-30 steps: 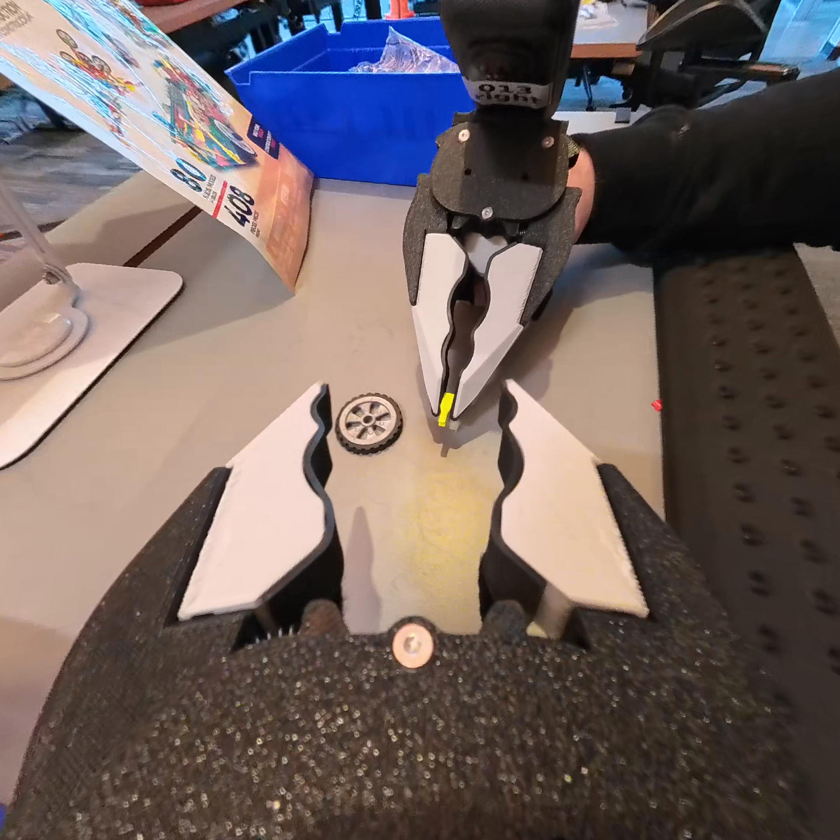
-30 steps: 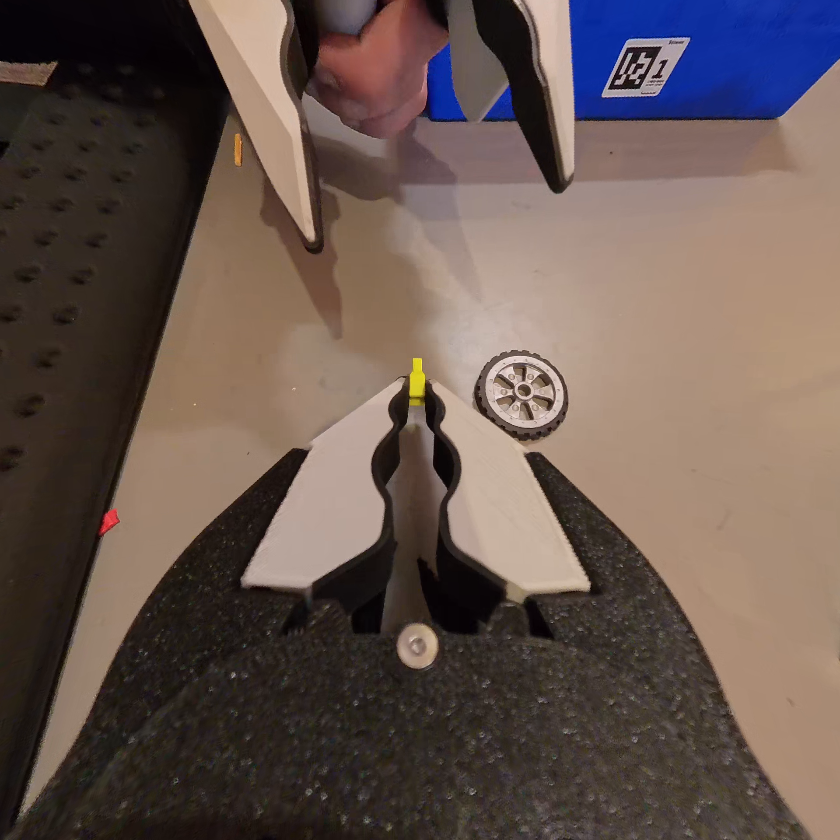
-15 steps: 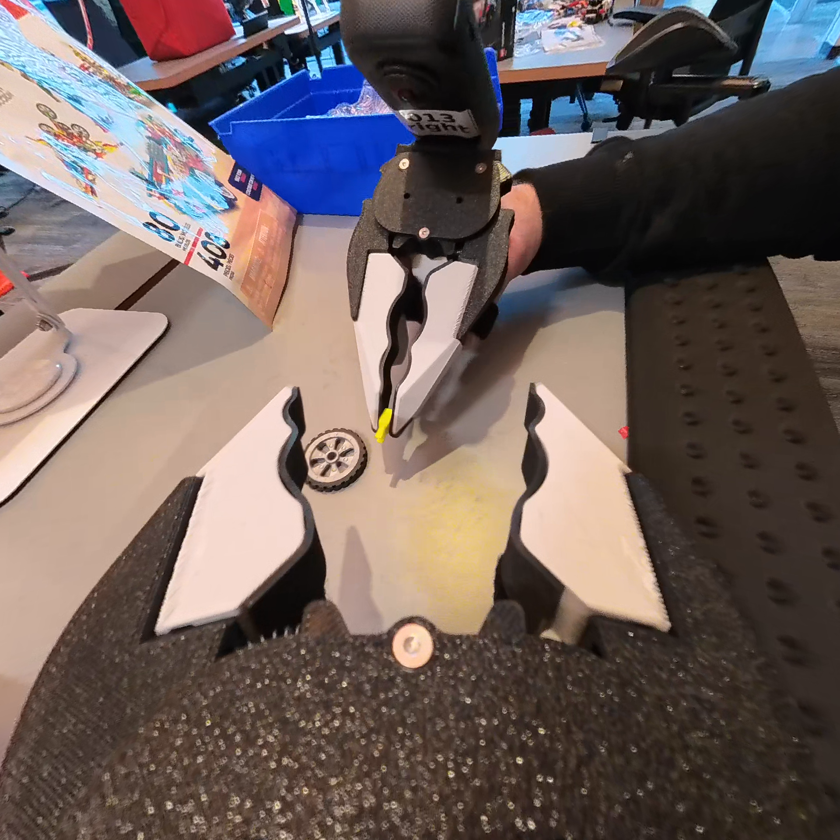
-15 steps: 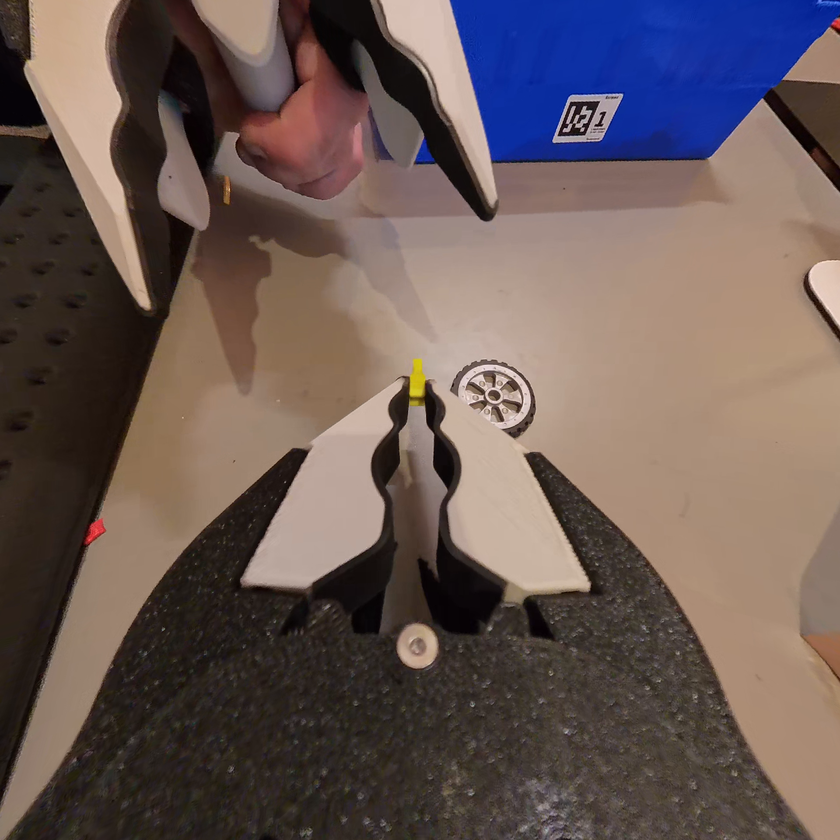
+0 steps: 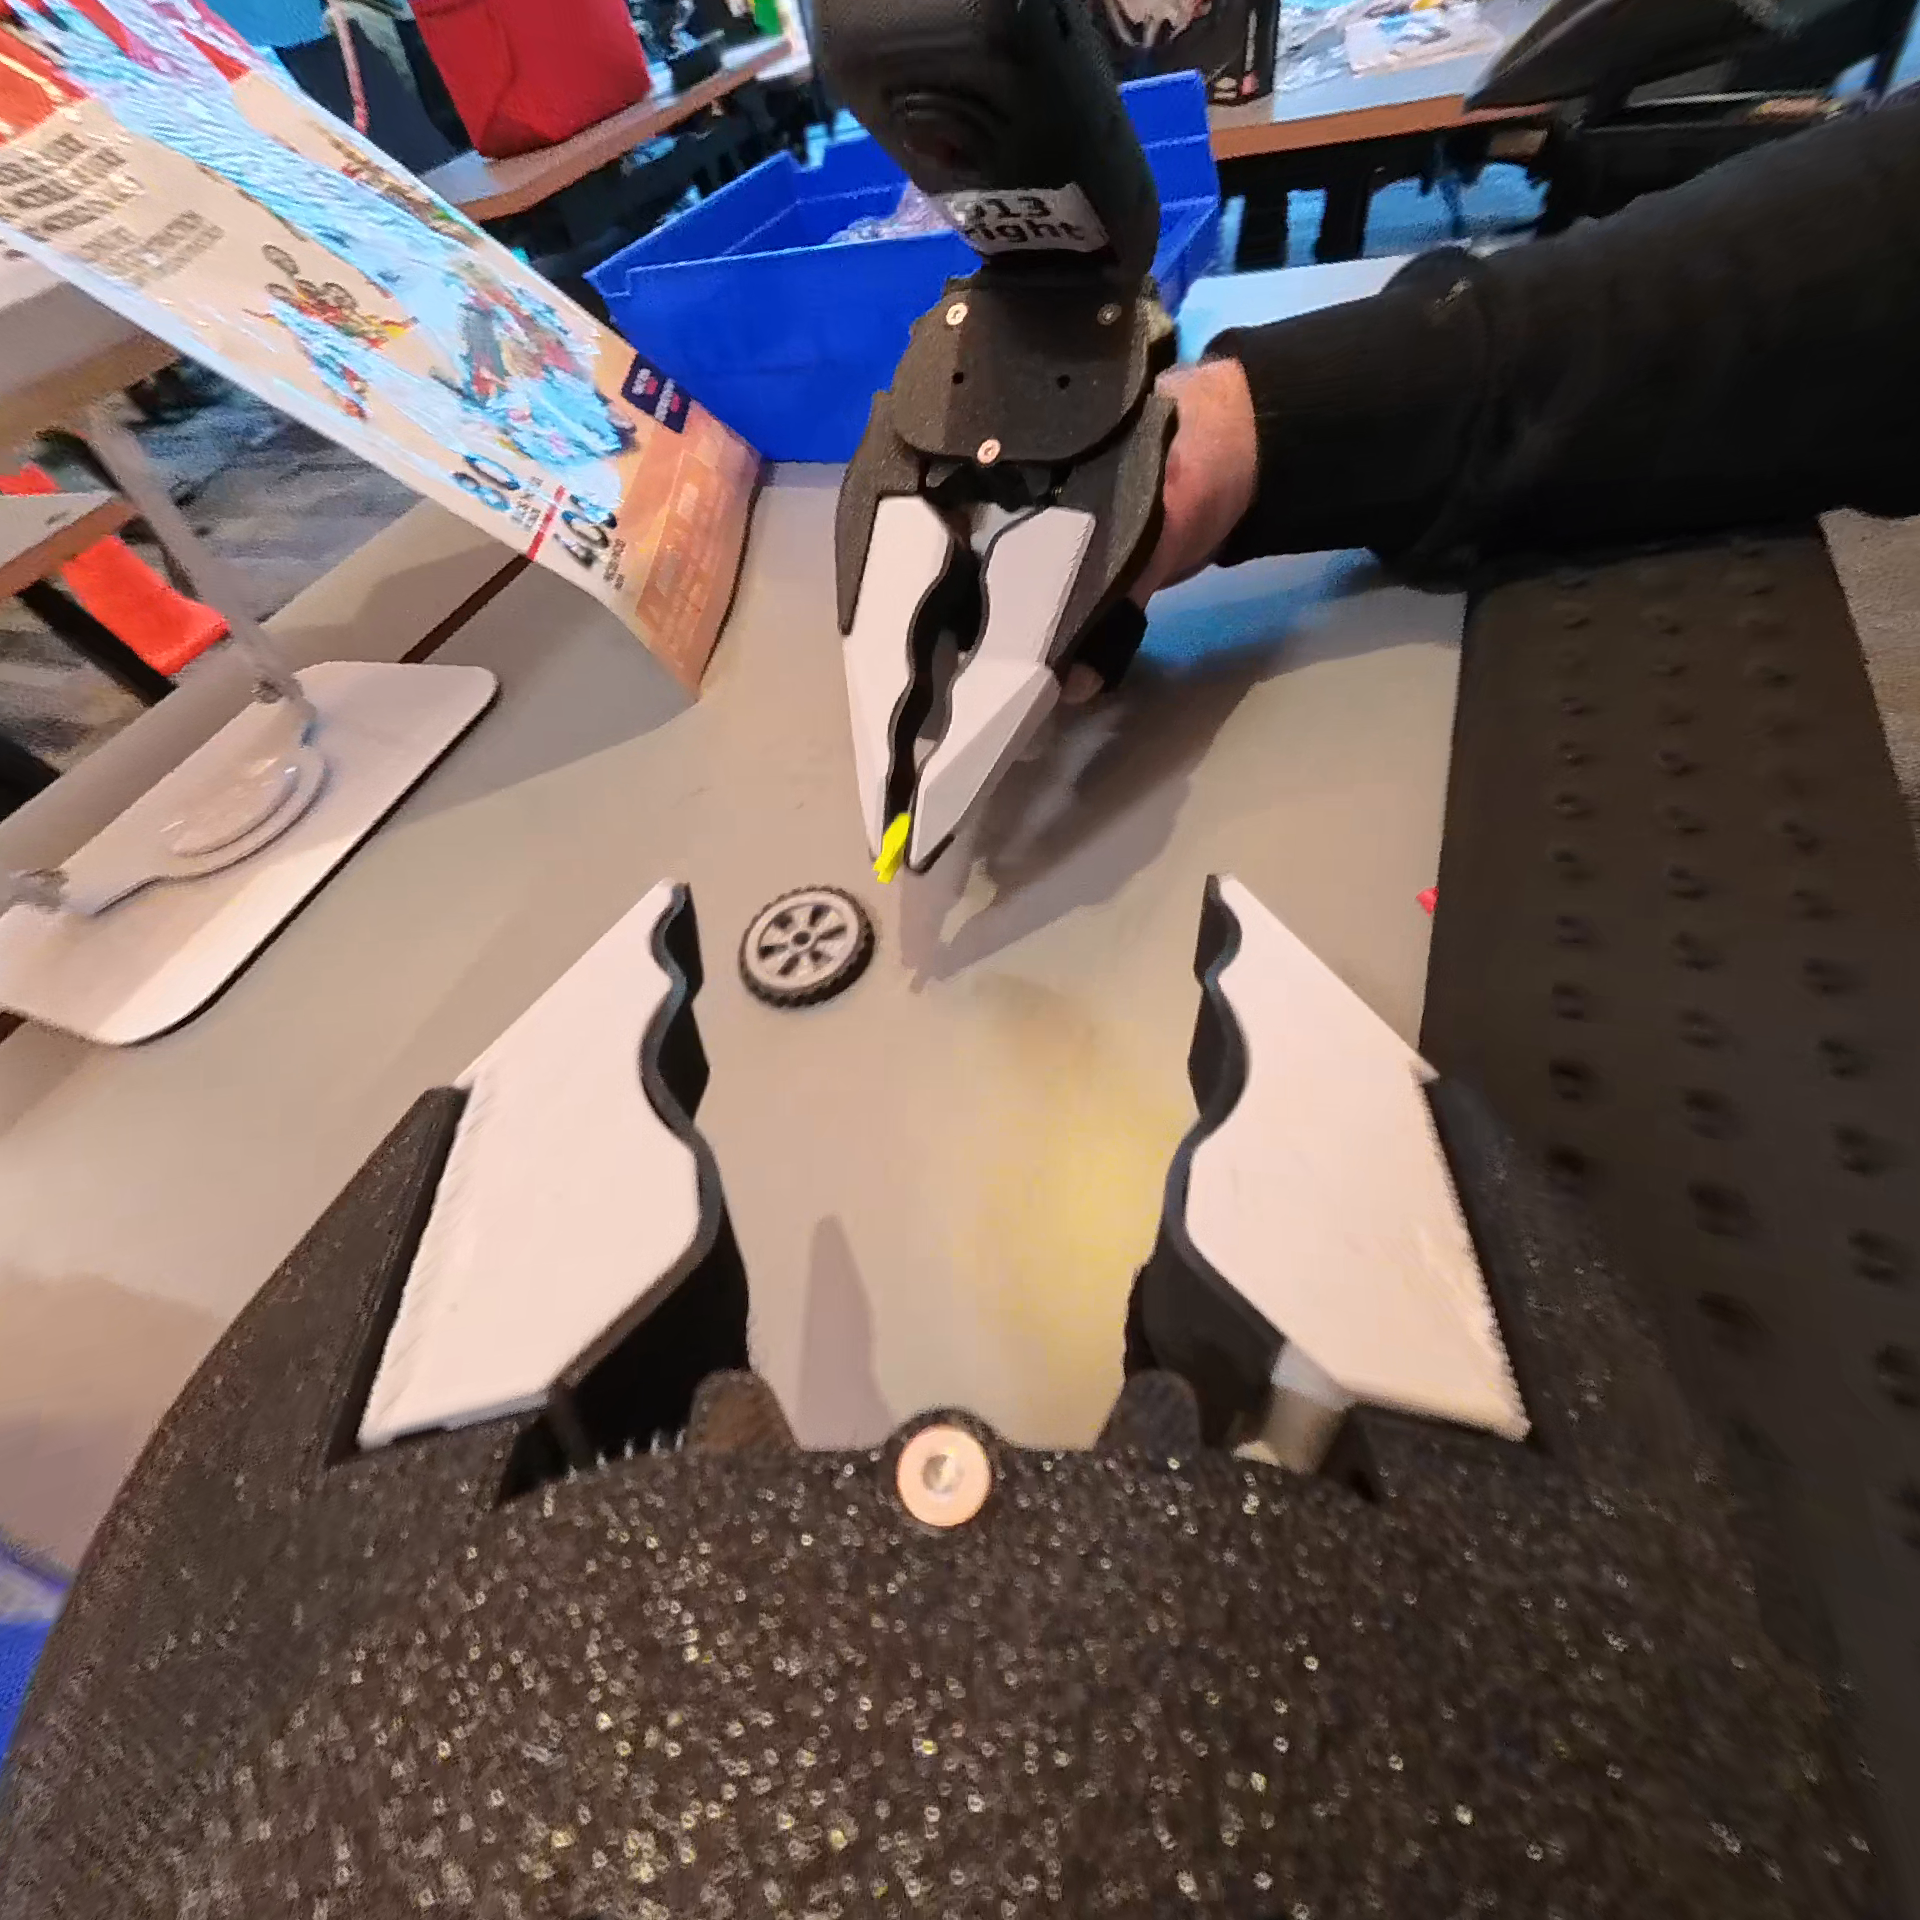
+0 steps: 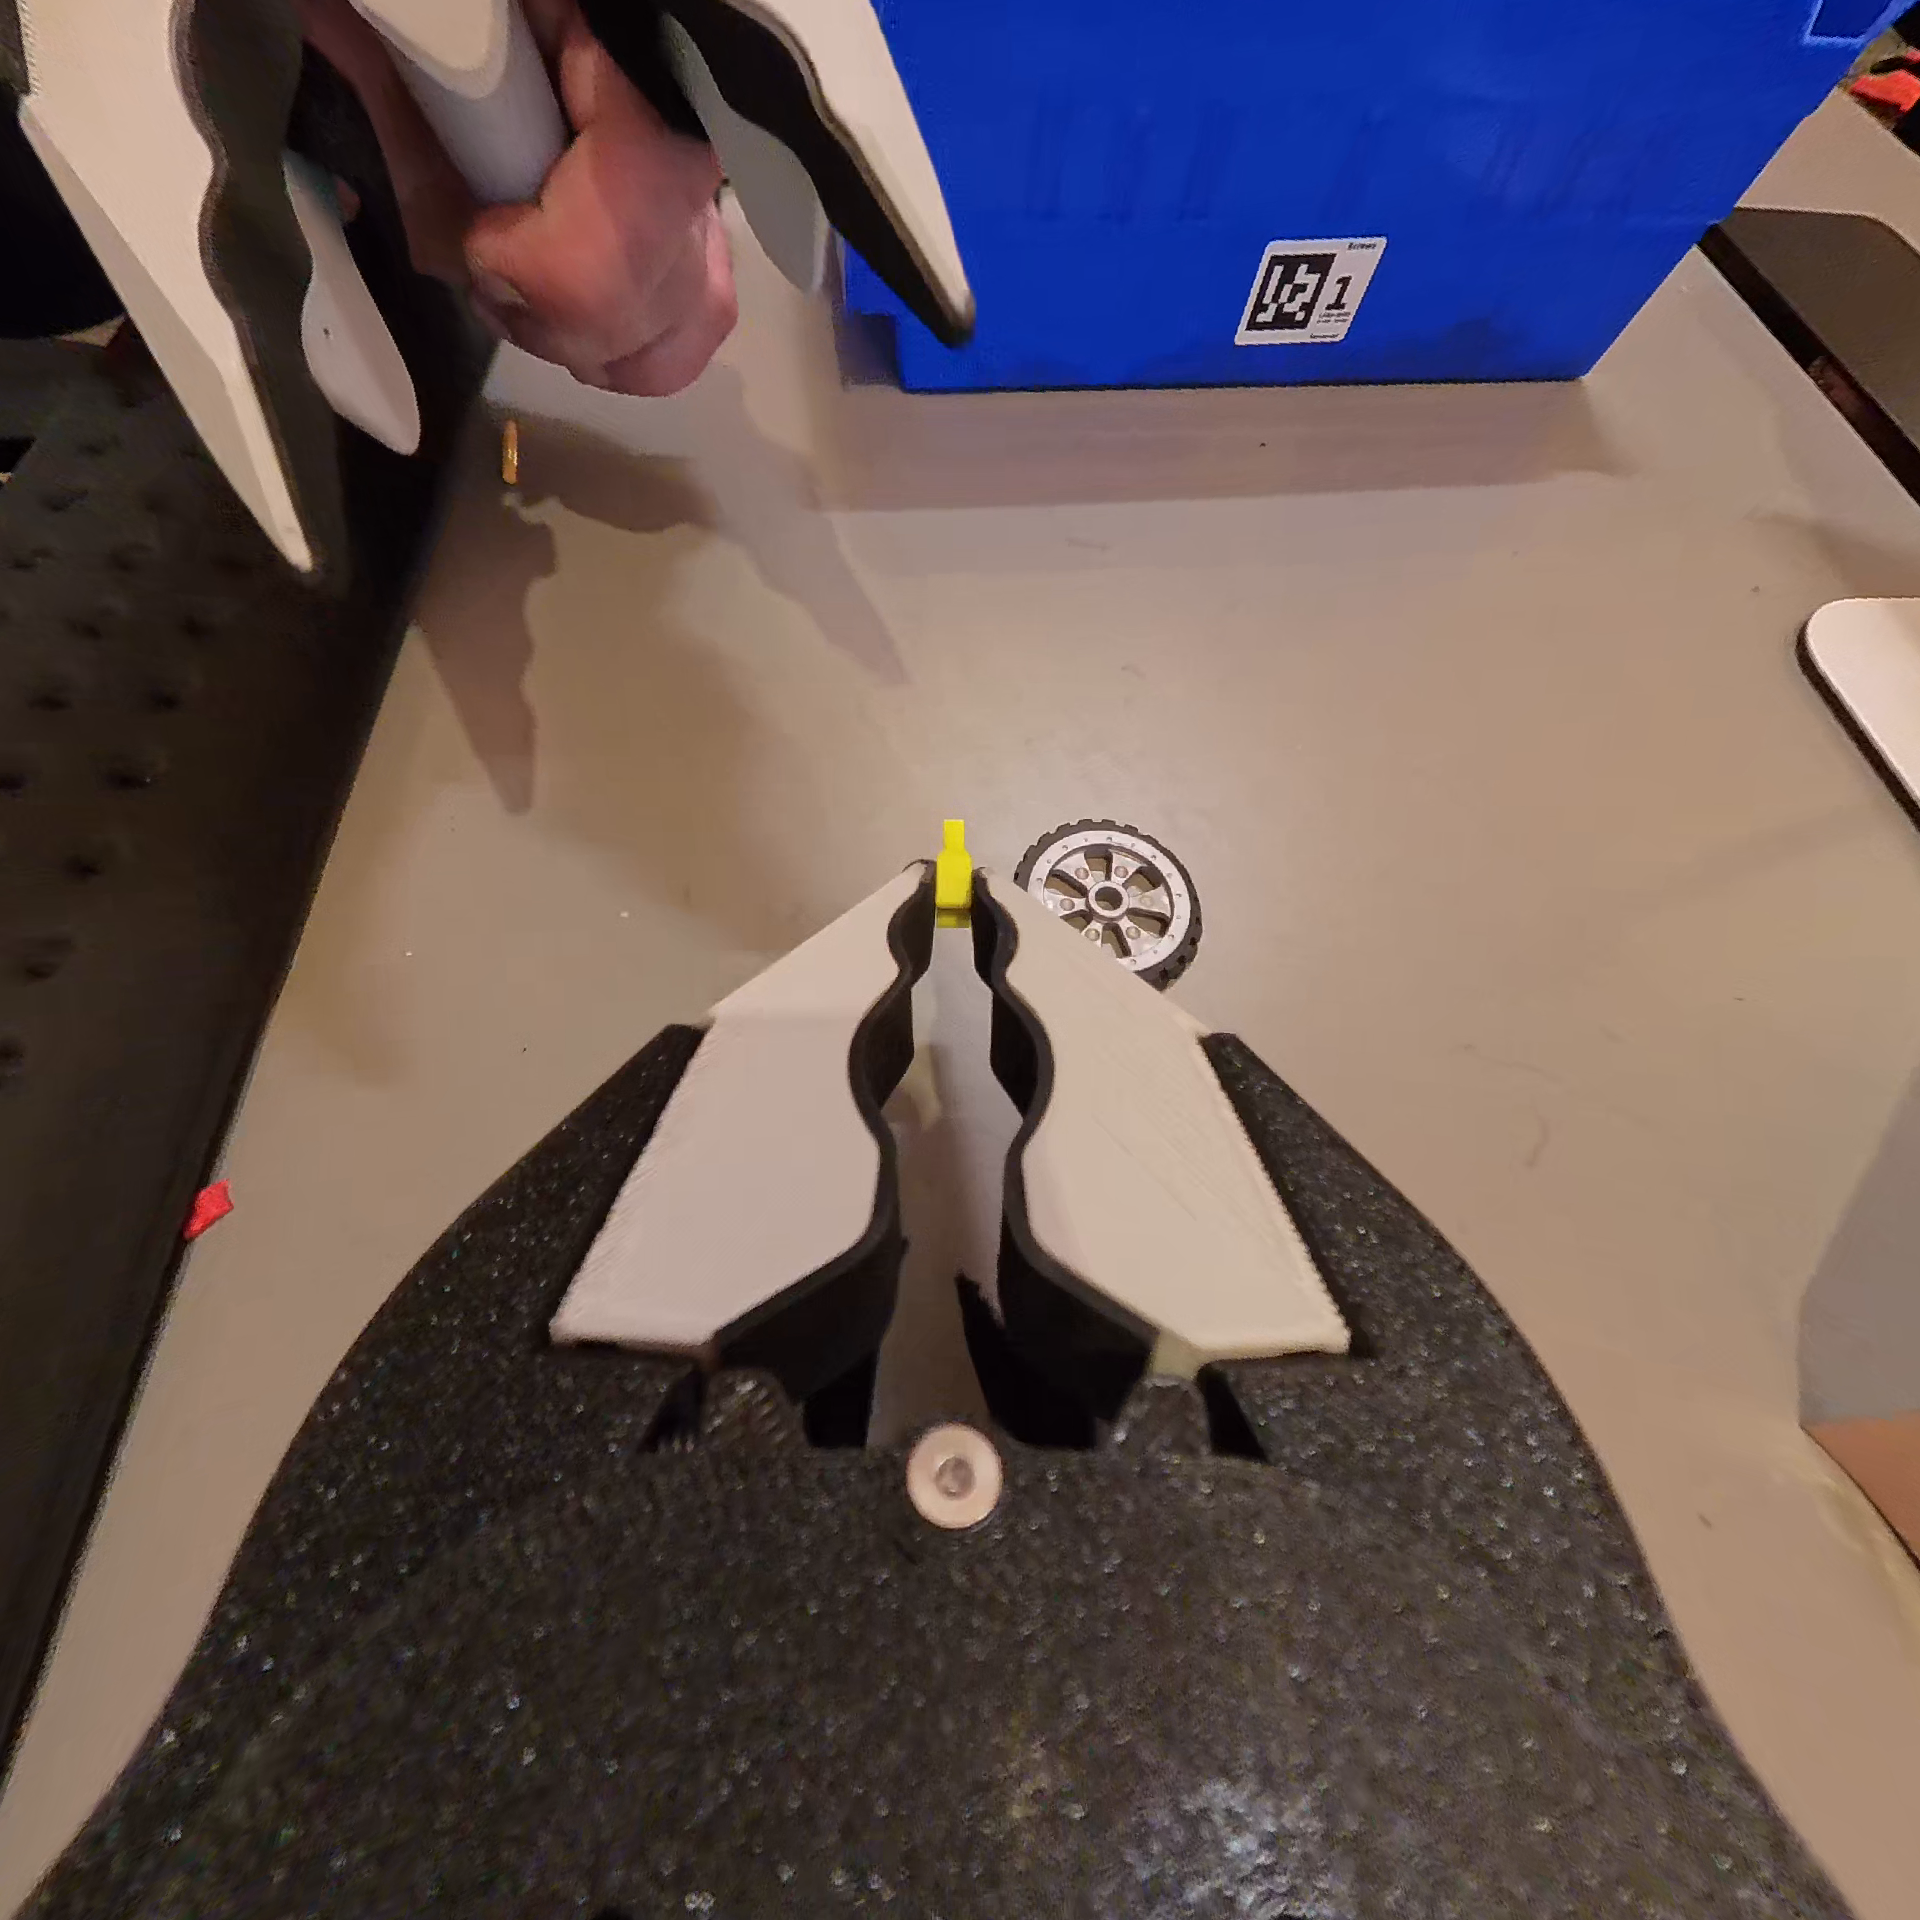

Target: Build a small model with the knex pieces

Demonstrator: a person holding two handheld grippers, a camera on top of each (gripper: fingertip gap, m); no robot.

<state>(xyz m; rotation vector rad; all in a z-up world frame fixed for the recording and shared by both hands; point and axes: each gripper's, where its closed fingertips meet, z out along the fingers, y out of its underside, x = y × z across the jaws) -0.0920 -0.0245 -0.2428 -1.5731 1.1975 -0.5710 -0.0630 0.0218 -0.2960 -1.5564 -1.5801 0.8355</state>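
Tongs: my right tongs (image 6: 948, 883) pinch a small yellow plastic peg (image 6: 950, 871) beside the grey spoked toy wheel (image 6: 1112, 900) on the bench (image 6: 1351, 779); my left tongs (image 5: 940, 925) gape, empty.

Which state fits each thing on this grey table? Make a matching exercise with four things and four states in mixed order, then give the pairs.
Things:
1. right gripper
2. left gripper
3. toy wheel
4. blue bin

States:
A. lying flat on the table, held by nothing
B. jaws shut on a small yellow peg
C. standing at the far edge, a black-and-white tag on its wall
D. jaws wide apart, holding nothing

Pairs: 1-B, 2-D, 3-A, 4-C
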